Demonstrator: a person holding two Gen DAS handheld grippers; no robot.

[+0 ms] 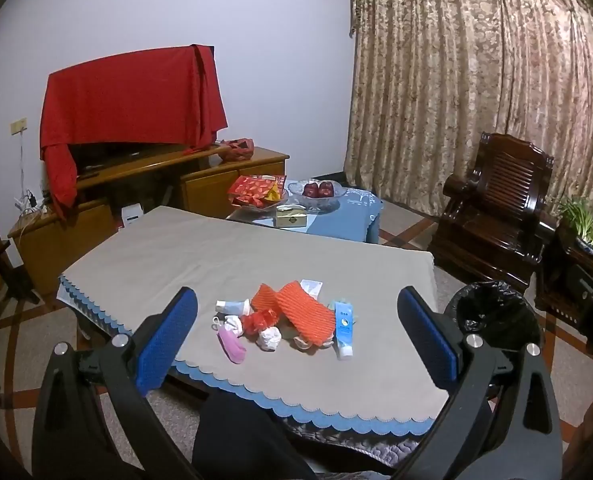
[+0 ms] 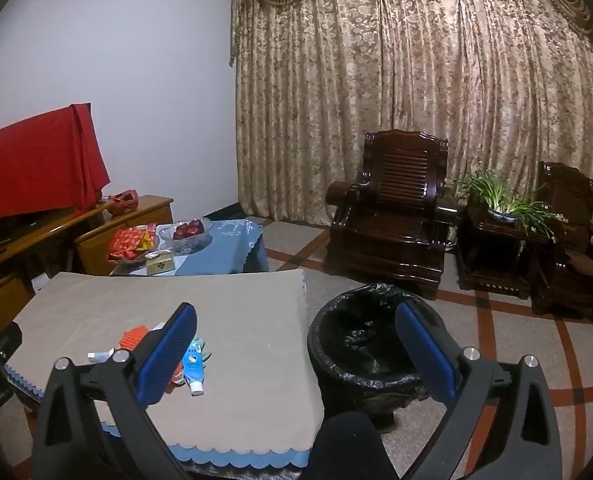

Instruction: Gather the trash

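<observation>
Now both claws gape empty: left claw, right claw; ribbed orange foam net, crinkly black-lined bin

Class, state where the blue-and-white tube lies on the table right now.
In both wrist views the blue-and-white tube lies at the right edge of the trash pile, beside the orange foam net, on the side nearest the bin.

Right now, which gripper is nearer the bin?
Right. The right gripper hangs open beside the bin, its outer finger over the rim. The left gripper faces the trash pile, bin off to its right.
</observation>
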